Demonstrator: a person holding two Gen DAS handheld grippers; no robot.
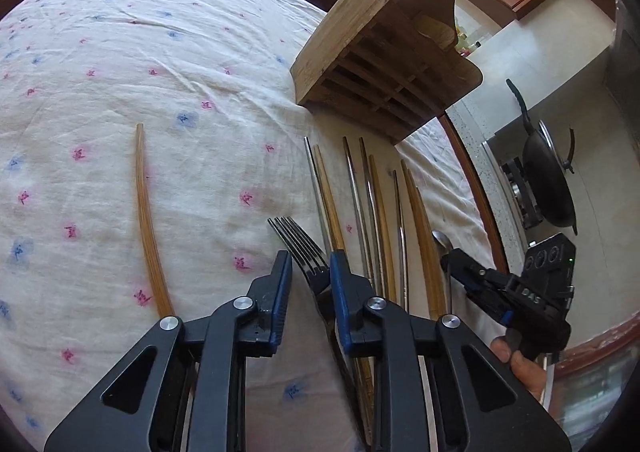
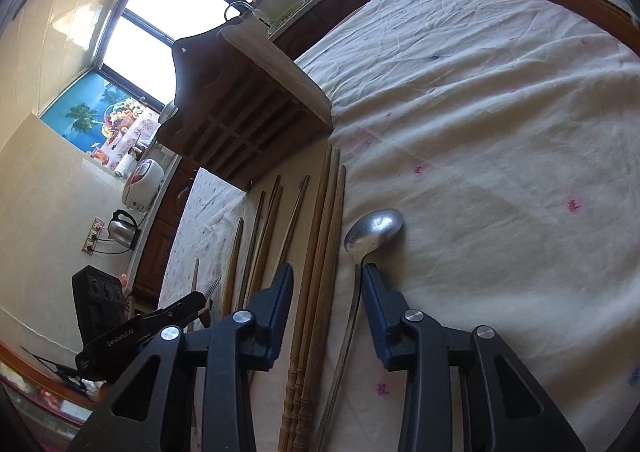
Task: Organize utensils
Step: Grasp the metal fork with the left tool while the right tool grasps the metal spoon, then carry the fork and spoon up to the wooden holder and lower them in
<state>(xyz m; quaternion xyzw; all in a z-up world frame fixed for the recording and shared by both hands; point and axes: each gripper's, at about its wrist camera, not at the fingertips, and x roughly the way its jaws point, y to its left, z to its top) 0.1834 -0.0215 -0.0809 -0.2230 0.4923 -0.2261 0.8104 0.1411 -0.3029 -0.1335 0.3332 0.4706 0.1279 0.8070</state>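
Bamboo slats of the utensil holder [image 1: 384, 64] show nothing visibly stored, so the sorting looks barely begun: chopsticks [image 1: 376, 212] lie in a loose row on the flowered cloth [image 1: 120, 52] just before it, one stray chopstick [image 1: 146, 220] well apart. The left gripper [image 1: 310, 272] sits narrowly spread around the fork [image 1: 298, 240], whether gripping I cannot tell. The right gripper [image 2: 326, 284] gapes wide over the wooden chopsticks and spoon [image 2: 374, 228]. Readable writing: "DAS" and "GenRobot.AI" on the grippers' bodies.
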